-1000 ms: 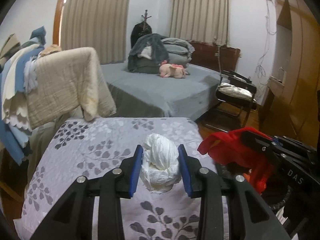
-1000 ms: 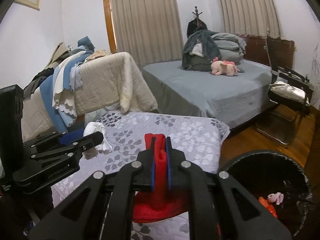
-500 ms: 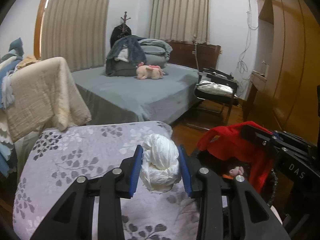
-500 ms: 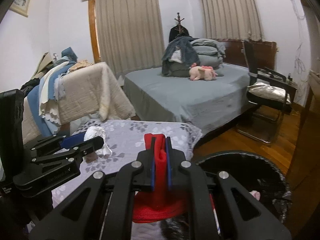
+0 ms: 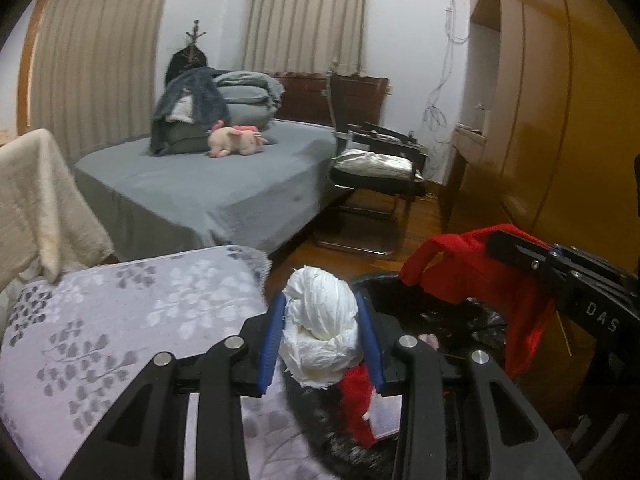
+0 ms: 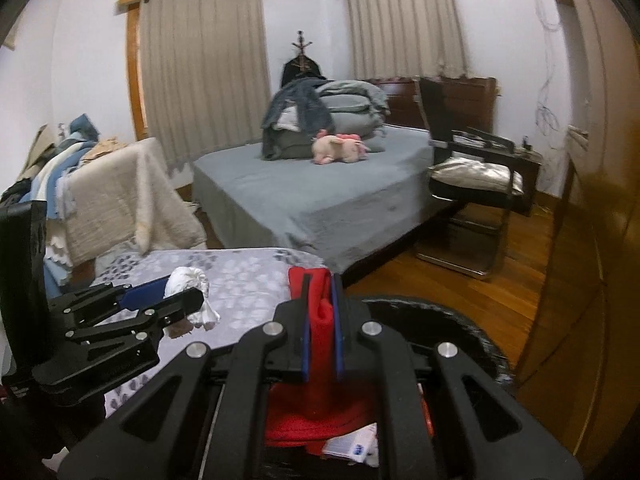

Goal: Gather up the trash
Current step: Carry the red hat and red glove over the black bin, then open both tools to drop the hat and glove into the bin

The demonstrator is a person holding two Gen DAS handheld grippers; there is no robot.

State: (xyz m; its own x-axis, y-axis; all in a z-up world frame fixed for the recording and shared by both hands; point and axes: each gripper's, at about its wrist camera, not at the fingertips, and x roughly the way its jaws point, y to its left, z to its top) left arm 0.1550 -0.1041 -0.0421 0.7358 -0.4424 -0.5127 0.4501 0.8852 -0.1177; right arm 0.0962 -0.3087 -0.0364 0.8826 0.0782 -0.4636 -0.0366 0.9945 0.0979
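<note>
Here a leaf-print bedspread (image 5: 120, 320) meets a wooden floor (image 6: 500, 280).

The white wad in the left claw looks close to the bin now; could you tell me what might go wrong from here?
1. The white wad hangs at the black bin's near rim beside the floral cover; released now, it may miss.
2. The red cloth in the right claw drapes over the rim and could snag there.

Dim, even indoor light; soft motion blur throughout (fisheye bends edges, corners vignetted black).
</note>
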